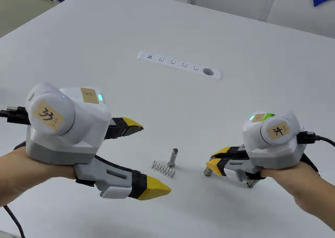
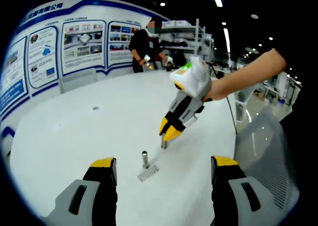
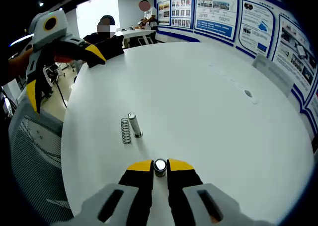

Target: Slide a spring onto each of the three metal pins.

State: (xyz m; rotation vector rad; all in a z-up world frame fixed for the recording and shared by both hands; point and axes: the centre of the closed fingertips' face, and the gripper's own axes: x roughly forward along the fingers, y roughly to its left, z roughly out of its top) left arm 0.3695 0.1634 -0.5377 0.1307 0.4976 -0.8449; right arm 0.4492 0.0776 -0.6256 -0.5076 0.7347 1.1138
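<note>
Two pins are in sight, and neither looks to wear a spring. The right gripper (image 1: 215, 161) is clenched on one metal pin (image 3: 159, 166), held low over the table (image 1: 157, 34). The left gripper (image 1: 154, 157) hangs released, grasping nothing. Between them, toward the table's near edge, a second pin (image 1: 171, 157) stands upright with a loose spring (image 1: 163, 168) lying just beside it. I judge all three fittings remain.

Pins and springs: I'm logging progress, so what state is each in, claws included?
Left claw: open, empty.
Right claw: shut on held pin.
Free pin: upright, bare.
Spring: lying loose beside it.
Second spring: lying loose, partly hidden.
</note>
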